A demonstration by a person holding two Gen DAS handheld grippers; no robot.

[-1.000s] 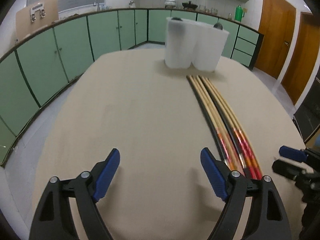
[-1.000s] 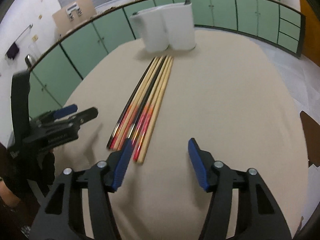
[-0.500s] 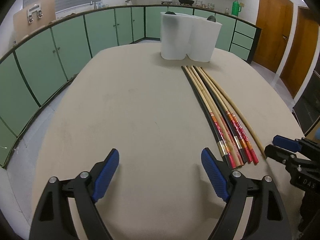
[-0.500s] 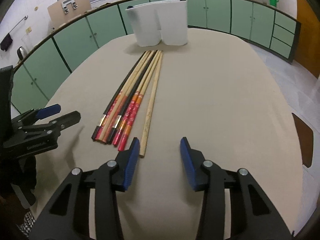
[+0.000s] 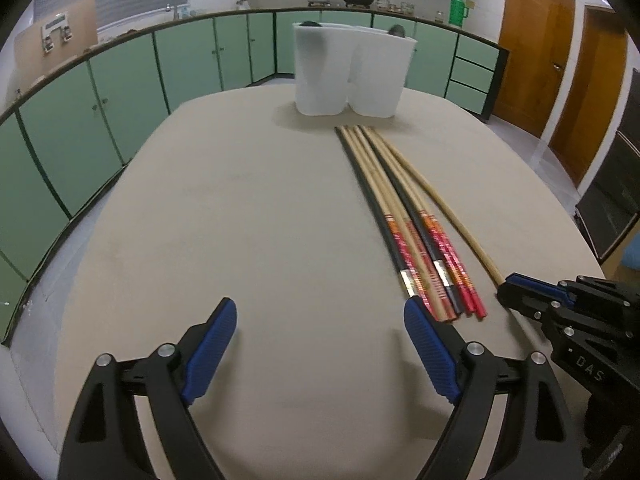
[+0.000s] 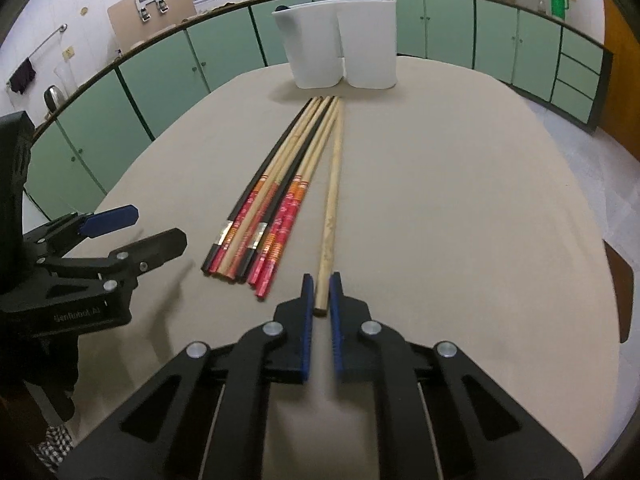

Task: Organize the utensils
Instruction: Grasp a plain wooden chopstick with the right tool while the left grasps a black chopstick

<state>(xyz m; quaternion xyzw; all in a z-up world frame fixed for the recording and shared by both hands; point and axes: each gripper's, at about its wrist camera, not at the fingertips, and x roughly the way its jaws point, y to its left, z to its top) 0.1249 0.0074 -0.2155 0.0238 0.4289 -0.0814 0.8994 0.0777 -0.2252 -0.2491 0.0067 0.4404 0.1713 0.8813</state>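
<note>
In the left wrist view, the left gripper [image 5: 320,344] hovers over the near part of the beige table [image 5: 240,220] with its jaws spread wide and nothing between them. Just past its right blue pad lies the bundle of chopsticks [image 5: 404,224], running from the near edge toward the far edge, where the white utensil holder [image 5: 352,72] stands. A plain wooden chopstick [image 5: 440,204] lies a little apart on the bundle's right; its near end meets the tips of the right gripper [image 5: 510,288], which enters from the right edge.

In the right wrist view, the right gripper [image 6: 320,296] has just been closing and its blue pads now pinch the near end of the plain wooden chopstick [image 6: 334,184], which points toward the white utensil holder [image 6: 340,48] at the table's [image 6: 460,200] far edge. The bundle of chopsticks [image 6: 276,196] lies just to its left. The left gripper [image 6: 156,224] hangs open over the table's left side.
</note>
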